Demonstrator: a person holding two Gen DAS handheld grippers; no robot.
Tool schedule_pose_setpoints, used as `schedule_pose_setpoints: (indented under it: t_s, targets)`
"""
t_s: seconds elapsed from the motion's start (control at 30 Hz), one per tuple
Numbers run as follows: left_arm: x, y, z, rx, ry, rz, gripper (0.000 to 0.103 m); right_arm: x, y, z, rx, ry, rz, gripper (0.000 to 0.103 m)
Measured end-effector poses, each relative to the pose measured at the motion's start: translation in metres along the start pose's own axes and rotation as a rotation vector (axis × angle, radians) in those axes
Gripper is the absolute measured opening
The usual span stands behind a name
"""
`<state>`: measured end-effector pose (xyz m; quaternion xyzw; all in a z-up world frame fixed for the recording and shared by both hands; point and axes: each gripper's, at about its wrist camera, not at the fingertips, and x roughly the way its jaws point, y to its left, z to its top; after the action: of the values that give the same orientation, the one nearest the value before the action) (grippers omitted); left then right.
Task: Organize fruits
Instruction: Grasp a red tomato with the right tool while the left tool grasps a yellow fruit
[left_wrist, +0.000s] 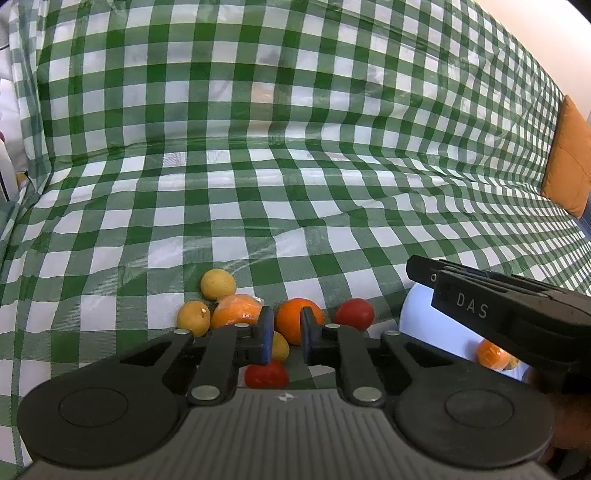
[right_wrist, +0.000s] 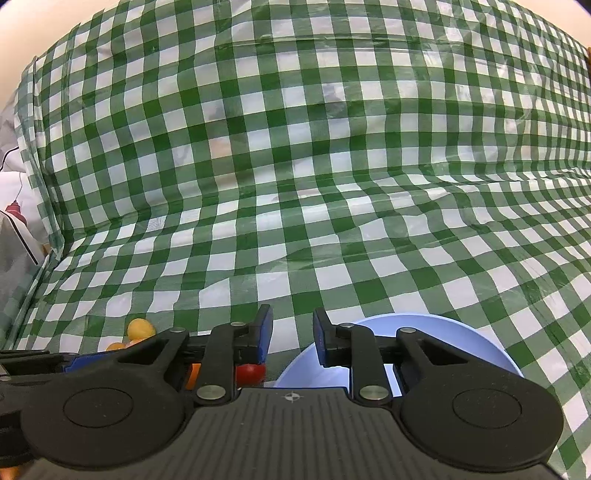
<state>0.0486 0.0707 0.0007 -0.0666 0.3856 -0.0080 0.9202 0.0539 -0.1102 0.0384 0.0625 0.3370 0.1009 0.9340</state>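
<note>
- The left gripper was released, its blue fingers apart and empty, low in the frame's centre.
- Just beyond them lay an orange, with a red fruit to its right and yellow fruits to its left, on the checked cloth.
- The right gripper was also released and empty, over the blue bowl at lower right.
- One orange fruit sat inside the bowl.

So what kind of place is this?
Probably a home living room: a checked cloth draped over what looks like a sofa, an orange cushion at its end, loose fruit beside a blue bowl.
</note>
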Motion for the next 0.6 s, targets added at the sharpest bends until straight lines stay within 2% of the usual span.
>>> schedule_pose_setpoints:
  t_s: [0.07,0.23,0.6]
  targets:
    - [-0.001,0.001,0.000,-0.007,-0.001,0.002,0.012,0.000,0.000,0.000,0.000,0.001,0.000,0.024]
    - [-0.001,0.003,0.001,-0.007,0.000,0.000,0.008,0.001,0.002,0.000,0.000,0.001,0.000,0.021]
    - [-0.002,0.022,0.004,-0.061,-0.005,0.033,0.007,0.004,0.007,-0.001,0.000,0.000,-0.001,0.020]
